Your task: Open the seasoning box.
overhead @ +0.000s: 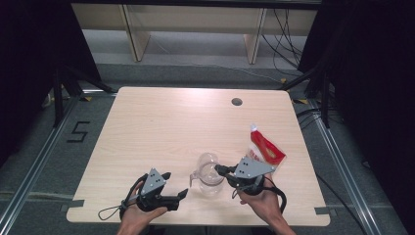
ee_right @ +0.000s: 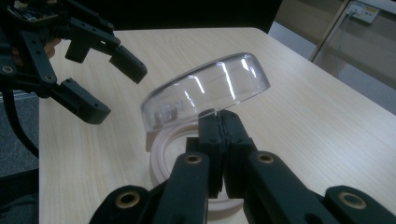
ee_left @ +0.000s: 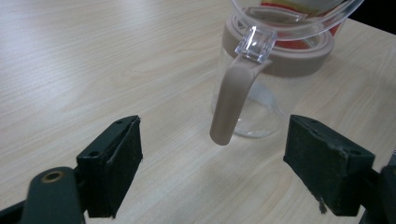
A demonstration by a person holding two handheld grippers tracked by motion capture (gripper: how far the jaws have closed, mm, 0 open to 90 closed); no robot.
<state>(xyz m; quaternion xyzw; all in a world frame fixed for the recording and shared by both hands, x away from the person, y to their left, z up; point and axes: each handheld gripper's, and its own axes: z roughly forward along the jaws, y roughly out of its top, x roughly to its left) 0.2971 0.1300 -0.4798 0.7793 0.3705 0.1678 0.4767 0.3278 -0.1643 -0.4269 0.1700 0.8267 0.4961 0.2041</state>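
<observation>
1. Step in hand, by judgement: opening the clear glass jug with the beige collar and handle (overhead: 209, 174), standing near the front edge of the pale wooden table (overhead: 161, 127), slightly right of the middle.
2. Right gripper (overhead: 221, 171), just right of the jug: jaws clenched on the rim of the jug's clear domed plastic lid (ee_right: 205, 95), lid tilted up off the beige collar, hinge side toward the handle.
3. Left gripper (overhead: 175, 185), left of the jug and clear of it: jaws released and wide apart, nothing between the pads, handle lying ahead of the gap but apart from it.
4. Next move, by judgement: swing the lid further back without dragging the jug; bring the open left gripper in around the beige handle (ee_left: 232, 100) to steady it.
5. Red and white plastic pouch (overhead: 264, 145): lying beyond the jug to the right, near the right gripper; likely the thing to be emptied into the jug.
6. Left gripper view: handle hanging free, its lower end unattached, and the clear hinge block at its top.
7. Right gripper view: pinch on the lid rim and the gap opened above the collar.
8. High view: whole layout, both hands, pouch.
</observation>
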